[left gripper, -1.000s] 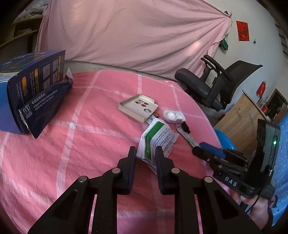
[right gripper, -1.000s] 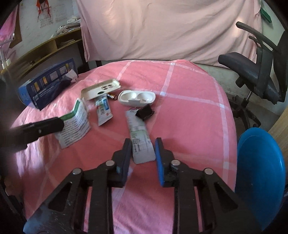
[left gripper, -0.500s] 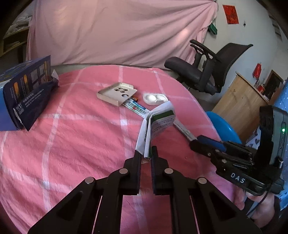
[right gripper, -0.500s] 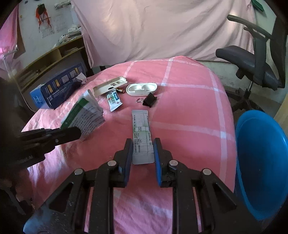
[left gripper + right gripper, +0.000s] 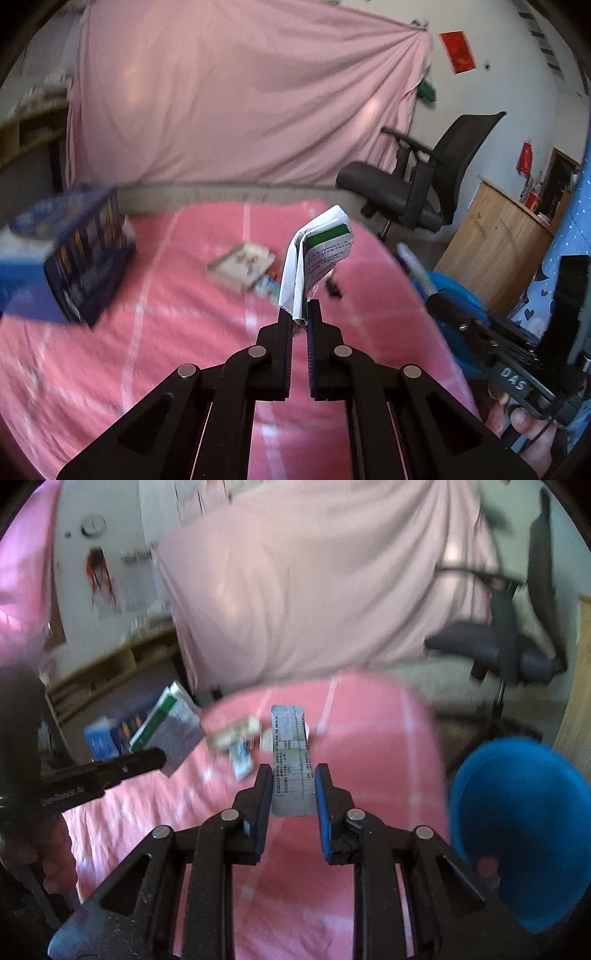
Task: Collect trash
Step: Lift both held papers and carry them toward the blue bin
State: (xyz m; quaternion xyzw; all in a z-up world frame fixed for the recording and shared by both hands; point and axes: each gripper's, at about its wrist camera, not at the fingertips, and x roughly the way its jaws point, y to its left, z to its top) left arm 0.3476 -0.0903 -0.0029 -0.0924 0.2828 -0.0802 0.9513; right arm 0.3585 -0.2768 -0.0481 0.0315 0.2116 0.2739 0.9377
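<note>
Simultaneously, two pieces of paper trash are being held above the pink checked bedspread [image 5: 155, 332], one in each gripper.

From the left wrist, the left gripper [image 5: 299, 314] is being seen with its jaws nearly pressed together, having just closed, pinching the lower edge of a folded green-and-white leaflet [image 5: 317, 254] that is standing upright clear of the cloth; a black binder clip [image 5: 333, 289] and a hand [image 5: 524, 424] gripping the right tool are being shown only here. From the right wrist, the right gripper [image 5: 293, 781] is being seen partly spread, clamping a long printed strip [image 5: 290, 760] by its sides; the blue basin [image 5: 517, 827] beside the bed is being shown fully only in this view.
</note>
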